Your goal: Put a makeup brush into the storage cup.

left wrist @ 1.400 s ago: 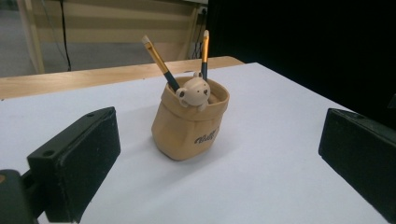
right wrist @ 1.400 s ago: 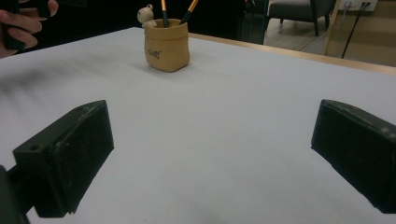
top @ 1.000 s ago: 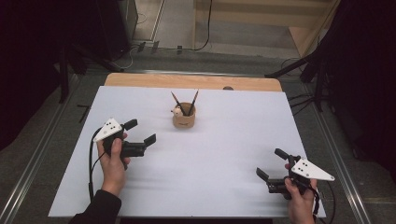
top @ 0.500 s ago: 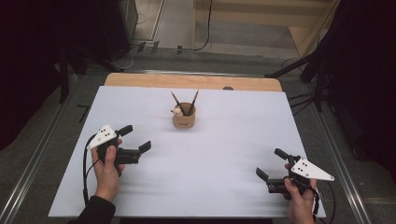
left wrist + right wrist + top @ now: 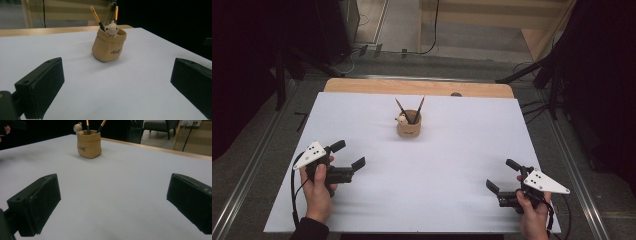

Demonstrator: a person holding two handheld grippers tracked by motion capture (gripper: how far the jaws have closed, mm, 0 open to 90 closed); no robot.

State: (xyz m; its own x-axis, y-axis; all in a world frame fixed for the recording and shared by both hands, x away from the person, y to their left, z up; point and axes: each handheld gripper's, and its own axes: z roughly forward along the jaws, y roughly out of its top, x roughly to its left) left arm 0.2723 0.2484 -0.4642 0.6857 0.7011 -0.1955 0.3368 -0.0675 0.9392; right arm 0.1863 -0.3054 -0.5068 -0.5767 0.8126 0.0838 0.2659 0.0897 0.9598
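Jaws stand wide apart on both tools, with nothing between them but bare white surface. At the lower left of the high view the left gripper (image 5: 348, 154) is held in a hand (image 5: 318, 185) low over the white-covered desk (image 5: 462, 150), its black jaws pointing toward the frame's centre. At the lower right the right gripper (image 5: 503, 175) is held in the other hand (image 5: 532, 212), near the desk's bottom edge, its jaws pointing up and left. A tan, sack-shaped ceramic pen holder (image 5: 408, 124) stands upright in the upper middle of the desk, well apart from both grippers. A small cream bear figure (image 5: 111, 28) peeks over its rim, and two dark brushes with yellowish handles (image 5: 96, 17) lean outward from it in a V. Dark writing marks the holder's side in both gripper views. Behind the white cover a strip of bare wooden desk edge (image 5: 362, 86) shows.
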